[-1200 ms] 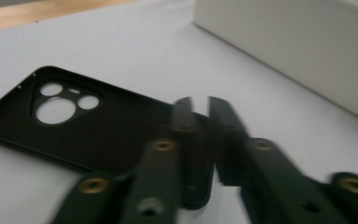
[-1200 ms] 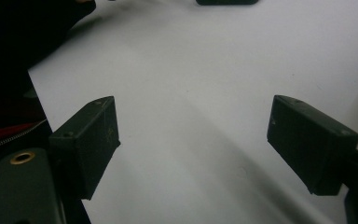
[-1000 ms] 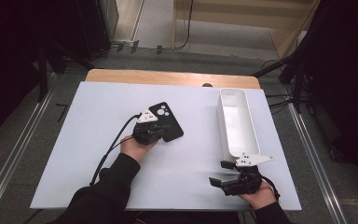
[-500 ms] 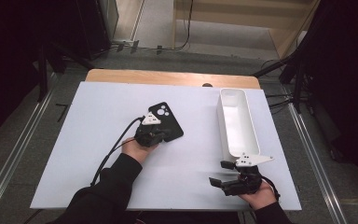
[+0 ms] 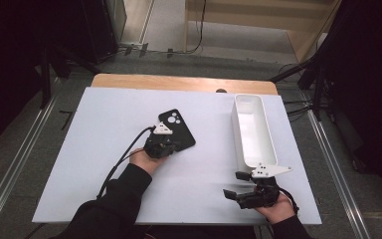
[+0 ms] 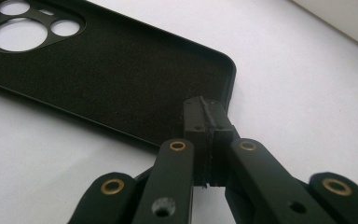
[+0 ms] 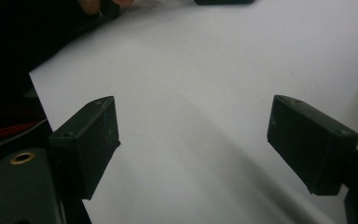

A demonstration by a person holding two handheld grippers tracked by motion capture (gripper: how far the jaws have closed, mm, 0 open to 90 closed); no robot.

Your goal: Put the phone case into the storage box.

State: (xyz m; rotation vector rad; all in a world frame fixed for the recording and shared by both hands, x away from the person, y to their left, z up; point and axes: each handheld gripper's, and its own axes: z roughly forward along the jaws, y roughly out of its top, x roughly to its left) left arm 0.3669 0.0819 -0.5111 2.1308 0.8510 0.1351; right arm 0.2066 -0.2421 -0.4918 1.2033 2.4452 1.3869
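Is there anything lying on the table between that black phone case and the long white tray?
Nothing visible does. Bare white table lies between the phone case, gripped at its edge by the left gripper, and the white tray.

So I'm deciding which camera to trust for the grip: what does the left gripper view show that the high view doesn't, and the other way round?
The left gripper view alone shows the left gripper with its jaws shut on the near rim of the black phone case, at a corner. The high view alone shows the white tray, the right gripper open above the white table, and both forearms. Both show the case, its camera cutouts, and the left gripper at it.
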